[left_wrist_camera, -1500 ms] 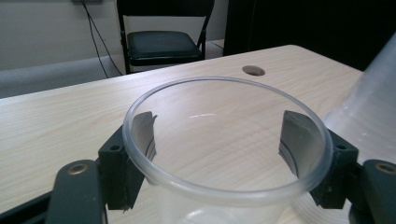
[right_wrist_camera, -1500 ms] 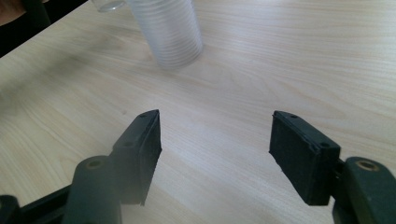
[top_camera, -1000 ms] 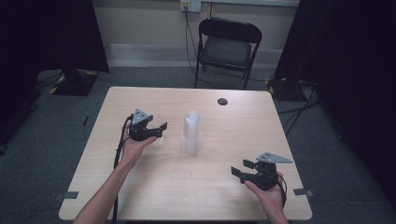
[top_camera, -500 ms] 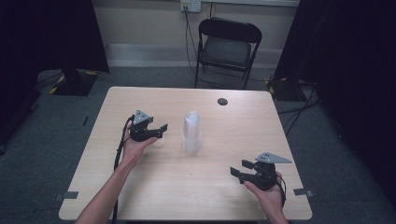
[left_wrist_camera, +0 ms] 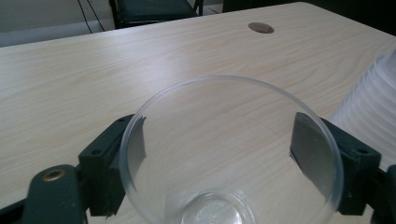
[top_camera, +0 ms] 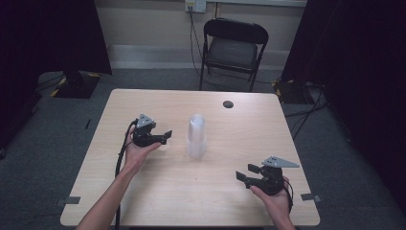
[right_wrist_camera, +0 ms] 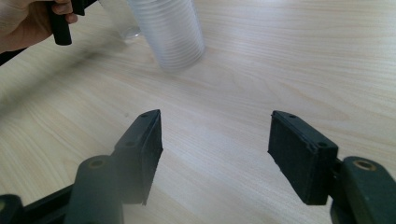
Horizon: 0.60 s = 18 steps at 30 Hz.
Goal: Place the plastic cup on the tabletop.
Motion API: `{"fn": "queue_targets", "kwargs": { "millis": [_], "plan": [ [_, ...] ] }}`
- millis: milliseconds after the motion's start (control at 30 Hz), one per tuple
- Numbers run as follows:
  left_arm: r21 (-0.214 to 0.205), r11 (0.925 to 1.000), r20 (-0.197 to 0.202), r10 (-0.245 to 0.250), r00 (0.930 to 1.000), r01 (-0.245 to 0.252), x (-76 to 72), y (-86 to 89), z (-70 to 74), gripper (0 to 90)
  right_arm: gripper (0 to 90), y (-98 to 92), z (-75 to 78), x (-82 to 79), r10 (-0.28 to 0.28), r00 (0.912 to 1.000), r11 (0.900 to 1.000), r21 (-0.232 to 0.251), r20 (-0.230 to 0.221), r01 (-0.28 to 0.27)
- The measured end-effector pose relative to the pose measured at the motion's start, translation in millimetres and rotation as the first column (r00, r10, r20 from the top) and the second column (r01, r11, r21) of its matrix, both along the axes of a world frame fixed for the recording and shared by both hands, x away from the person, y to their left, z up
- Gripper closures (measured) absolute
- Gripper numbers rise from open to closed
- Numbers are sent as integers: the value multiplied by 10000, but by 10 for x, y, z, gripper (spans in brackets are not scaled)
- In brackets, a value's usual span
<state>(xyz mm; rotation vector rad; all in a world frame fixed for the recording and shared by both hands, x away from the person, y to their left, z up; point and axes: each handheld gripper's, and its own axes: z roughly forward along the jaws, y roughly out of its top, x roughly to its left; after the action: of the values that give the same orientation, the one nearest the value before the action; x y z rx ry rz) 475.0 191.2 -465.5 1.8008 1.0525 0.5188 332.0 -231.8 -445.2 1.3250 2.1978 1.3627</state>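
A single clear plastic cup [left_wrist_camera: 224,186] stands upright on the table between the jaws of my left gripper [left_wrist_camera: 219,154]. Those jaws have just been opening, and the pads [left_wrist_camera: 310,154] now stand beside the cup's wall without pressing on it. In the high view the left gripper [top_camera: 166,137] sits left of a tall stack of clear cups [top_camera: 196,136] at the table's middle. My right gripper [top_camera: 245,173] hovers open and empty near the front right. Its own view shows its wide-apart jaws [right_wrist_camera: 215,154] aimed at the stack [right_wrist_camera: 170,32], with the single cup [right_wrist_camera: 122,21] behind.
The light wooden table [top_camera: 143,201] has a dark round cable hole [top_camera: 228,104] near its far edge. A black folding chair [top_camera: 232,48] stands behind the table. A cable [top_camera: 122,153] trails from the left gripper along the forearm.
The left gripper's jaws stand slightly wider than before around the cup. Neither hand nor the stack has moved.
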Motion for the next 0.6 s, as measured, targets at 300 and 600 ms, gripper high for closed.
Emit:
{"fn": "queue_targets", "kwargs": {
  "millis": [300, 600],
  "plan": [
    [-55, 9994, -562, -349, 9978, 346, 8, -2, -52, 158, 349, 1, 2, -4, 11, 10000, 10000, 9, 8, -11],
    [353, 9990, -715, -258, 9971, 284, -33, 6, -62, 158, 350, -1, 4, -8, 30, 10000, 10000, 5, 8, -30]
  ]
}}
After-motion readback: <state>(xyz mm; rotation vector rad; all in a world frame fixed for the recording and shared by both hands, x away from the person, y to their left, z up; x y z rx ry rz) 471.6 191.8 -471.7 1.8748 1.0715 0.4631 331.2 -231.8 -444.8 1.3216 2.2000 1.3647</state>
